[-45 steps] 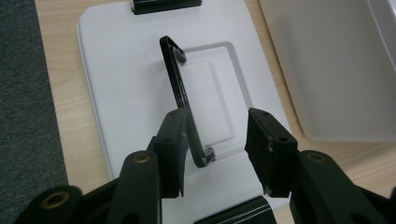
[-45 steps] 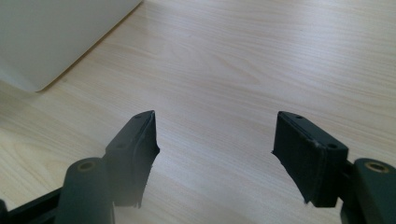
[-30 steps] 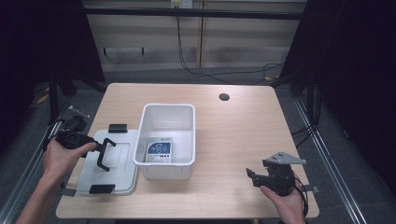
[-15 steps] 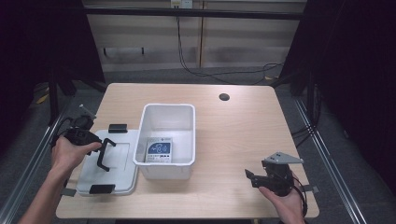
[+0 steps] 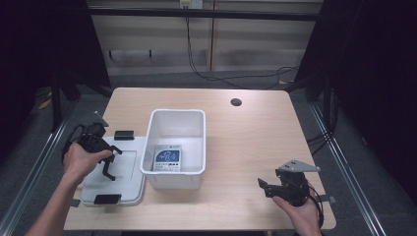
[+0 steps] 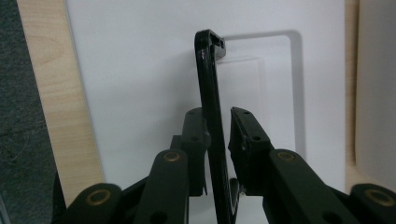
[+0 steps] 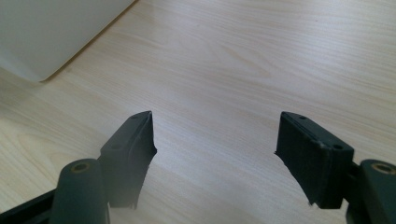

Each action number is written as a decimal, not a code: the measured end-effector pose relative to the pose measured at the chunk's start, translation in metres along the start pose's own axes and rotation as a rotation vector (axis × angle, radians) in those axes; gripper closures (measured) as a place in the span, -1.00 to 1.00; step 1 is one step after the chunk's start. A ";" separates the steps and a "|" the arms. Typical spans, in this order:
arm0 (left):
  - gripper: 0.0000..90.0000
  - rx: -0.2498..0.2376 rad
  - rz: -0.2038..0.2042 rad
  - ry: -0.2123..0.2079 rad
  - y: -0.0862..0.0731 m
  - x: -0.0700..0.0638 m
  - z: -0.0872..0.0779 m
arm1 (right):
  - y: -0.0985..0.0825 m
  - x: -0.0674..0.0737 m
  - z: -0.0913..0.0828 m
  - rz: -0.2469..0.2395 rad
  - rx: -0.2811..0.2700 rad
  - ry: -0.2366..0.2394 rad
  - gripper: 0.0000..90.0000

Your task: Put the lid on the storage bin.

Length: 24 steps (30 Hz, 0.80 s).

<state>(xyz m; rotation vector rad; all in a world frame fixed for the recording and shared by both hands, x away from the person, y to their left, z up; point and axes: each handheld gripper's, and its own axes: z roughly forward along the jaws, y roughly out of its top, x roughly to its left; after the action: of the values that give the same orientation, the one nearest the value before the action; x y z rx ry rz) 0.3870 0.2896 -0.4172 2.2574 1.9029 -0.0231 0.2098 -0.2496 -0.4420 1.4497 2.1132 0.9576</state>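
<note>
- Sitting mid-table in the high view is the white bin (image 5: 177, 147), open-topped, with a blue-and-white card (image 5: 167, 158) lying flat on its floor toward the near end.
- The white lid (image 5: 125, 177) is lying flat on the table just left of the bin, touching or nearly touching its side; I cannot tell which.
- Two black latches are showing on the lid: the far latch (image 5: 124, 134) at its far edge, the near latch (image 5: 107, 198) at its near edge.
- The left gripper (image 5: 108, 164) is hanging over the lid, held in the person's left hand (image 5: 81, 162), jaws pointing down toward the lid's middle.
- In the left gripper view, the left gripper (image 6: 217, 140) is straddling a thin black handle (image 6: 210, 93) that is standing up off the lid (image 6: 130, 93); one jaw looks pressed to it, the other is showing a sliver of gap, so the jaws are closing in on the handle, nearly clamped.
- The right gripper (image 5: 268, 187) is sitting low at the table's near right corner in the right hand (image 5: 300, 211), well apart from the bin.
- In the right gripper view, the right gripper (image 7: 215, 149) is showing its jaws spread wide, released, nothing between them, just bare wood of the table (image 7: 261, 56) beneath.
- The bin's rounded corner (image 7: 46, 42) is peeking in at the upper left of that view.
- A dark round hole (image 5: 236, 102) is sitting in the tabletop at the far side, right of the bin.
</note>
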 end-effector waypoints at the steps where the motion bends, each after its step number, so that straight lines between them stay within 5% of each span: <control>1: 0.72 0.008 0.004 -0.001 0.000 0.000 0.000 | 0.000 0.000 0.000 0.002 0.002 0.001 -0.39; 7: 0.78 0.028 -0.034 -0.017 -0.004 0.004 0.003 | 0.000 0.000 0.000 -0.004 0.001 0.004 -0.40; 24: 0.87 0.051 -0.055 -0.059 0.001 0.001 -0.003 | 0.000 0.000 0.002 0.004 0.007 0.012 -0.42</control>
<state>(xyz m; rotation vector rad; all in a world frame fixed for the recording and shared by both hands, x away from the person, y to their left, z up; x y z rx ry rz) 0.3883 0.2905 -0.4146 2.2101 1.9549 -0.1454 0.2113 -0.2493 -0.4435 1.4553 2.1249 0.9637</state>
